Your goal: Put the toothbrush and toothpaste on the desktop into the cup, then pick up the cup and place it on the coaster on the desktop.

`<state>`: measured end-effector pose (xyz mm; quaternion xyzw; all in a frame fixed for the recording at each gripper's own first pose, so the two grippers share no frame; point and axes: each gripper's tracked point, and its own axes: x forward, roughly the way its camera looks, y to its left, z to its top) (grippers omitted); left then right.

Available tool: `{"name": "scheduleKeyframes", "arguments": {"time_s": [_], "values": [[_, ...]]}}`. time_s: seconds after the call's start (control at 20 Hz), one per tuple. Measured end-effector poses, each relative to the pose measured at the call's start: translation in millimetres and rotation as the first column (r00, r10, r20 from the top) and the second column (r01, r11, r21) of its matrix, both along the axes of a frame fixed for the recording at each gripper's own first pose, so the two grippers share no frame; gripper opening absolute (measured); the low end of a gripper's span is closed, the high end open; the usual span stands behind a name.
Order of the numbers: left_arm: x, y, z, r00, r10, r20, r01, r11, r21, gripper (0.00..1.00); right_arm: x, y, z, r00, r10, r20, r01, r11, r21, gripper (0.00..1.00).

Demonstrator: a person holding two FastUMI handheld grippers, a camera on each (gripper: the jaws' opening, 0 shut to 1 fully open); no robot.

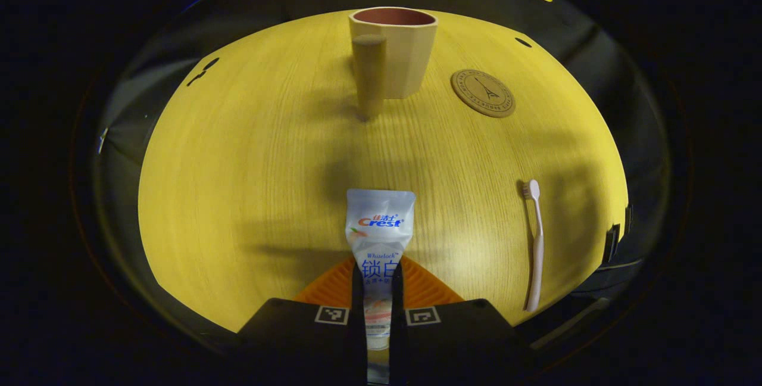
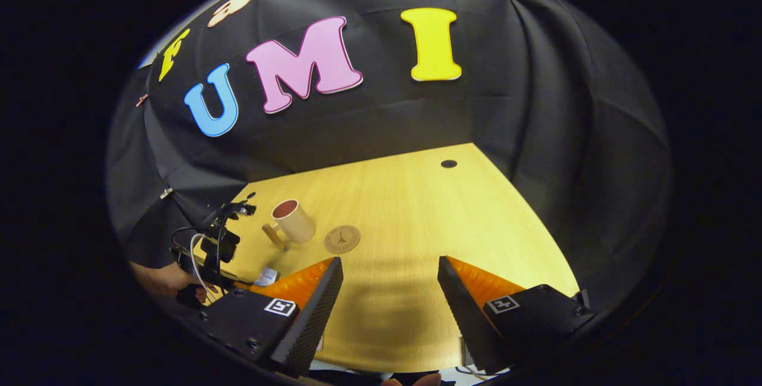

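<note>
Toothpaste (image 1: 380, 237) is pinched between the two fingers of the left gripper (image 1: 378, 308), which press on its lower part from both sides. The tube sticks out forward from the fingers, with its flat wide end pointing toward the cup (image 1: 397, 46). It is held over the yellow table (image 1: 250, 153).

Farther out in the left gripper view, the cup stands upright near the far edge of the table. Its handle (image 1: 369, 73) points toward the gripper. The inside of the cup looks reddish. Just to the right of the cup lies a round brown coaster (image 1: 483, 93), flat on the table and not touching the cup. The toothbrush (image 1: 535, 249) lies on the table off to the right of the toothpaste, well apart from it, with its brush head at the far end.

In the right gripper view, the right gripper (image 2: 390, 296) has its two fingers spread wide apart with nothing between them. It is above the near part of the table. Beyond it stand the cup (image 2: 293, 220) and the coaster (image 2: 342, 239), side by side. At the left side of this view a hand (image 2: 169, 282) holds the left gripper (image 2: 214, 249), and a bit of the toothpaste (image 2: 266, 277) peeks out beside it.
</note>
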<state>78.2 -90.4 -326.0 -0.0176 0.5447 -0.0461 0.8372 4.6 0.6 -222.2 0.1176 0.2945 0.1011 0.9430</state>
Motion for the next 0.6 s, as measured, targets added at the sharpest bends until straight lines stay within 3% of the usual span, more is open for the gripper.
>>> {"name": "scheduleKeyframes", "arguments": {"time_s": [0.1,0.3,0.35,0.6], "values": [[-2.8,2.4,7.4,0.999,0.016,0.036,-0.016,1.000,-0.011,0.24,-0.5,8.9,-11.2,0.999,0.033,-0.039,-0.033,0.999,-0.002,0.99],[-12.8,5.9,35.5,0.993,0.002,0.117,0.008,0.996,-0.084,0.14,-8.8,36.0,-25.8,0.992,0.074,-0.100,-0.076,0.997,-0.021,0.99],[-16.0,9.0,43.1,0.991,0.003,0.133,0.011,0.994,-0.108,0.19,-12.3,46.7,-30.5,0.990,0.080,-0.118,-0.084,0.996,-0.031,0.99],[-36.0,33.7,77.1,0.973,0.014,0.231,0.031,0.982,-0.188,0.19,-29.9,94.2,-53.1,0.974,0.114,-0.196,-0.138,0.984,-0.114,0.98]]}}
